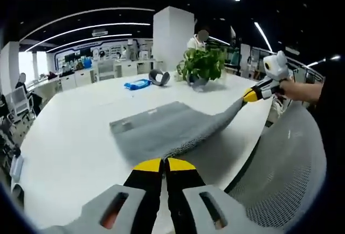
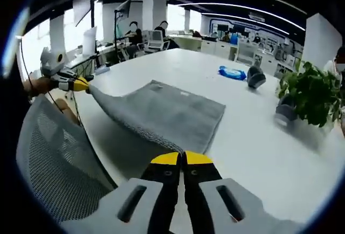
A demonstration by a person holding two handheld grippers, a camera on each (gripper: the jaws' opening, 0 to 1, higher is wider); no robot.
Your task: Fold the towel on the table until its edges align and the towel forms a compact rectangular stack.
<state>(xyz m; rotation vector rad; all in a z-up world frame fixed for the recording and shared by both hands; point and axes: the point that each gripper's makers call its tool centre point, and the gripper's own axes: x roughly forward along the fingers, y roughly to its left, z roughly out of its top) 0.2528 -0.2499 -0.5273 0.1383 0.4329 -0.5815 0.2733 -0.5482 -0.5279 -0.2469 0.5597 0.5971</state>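
Left gripper view: both grippers pinch the towel's (image 1: 172, 123) near corners.
Left gripper (image 1: 164, 164) and right gripper (image 1: 249, 95) hold it lifted; the rest stretches away across the table (image 1: 70, 137).

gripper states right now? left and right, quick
Left gripper: shut on a near corner of the grey towel, lifted off the table.
Right gripper: shut on the other near corner of the towel.

The grey towel (image 1: 172, 125) lies partly on the white table; its near edge hangs lifted and taut.
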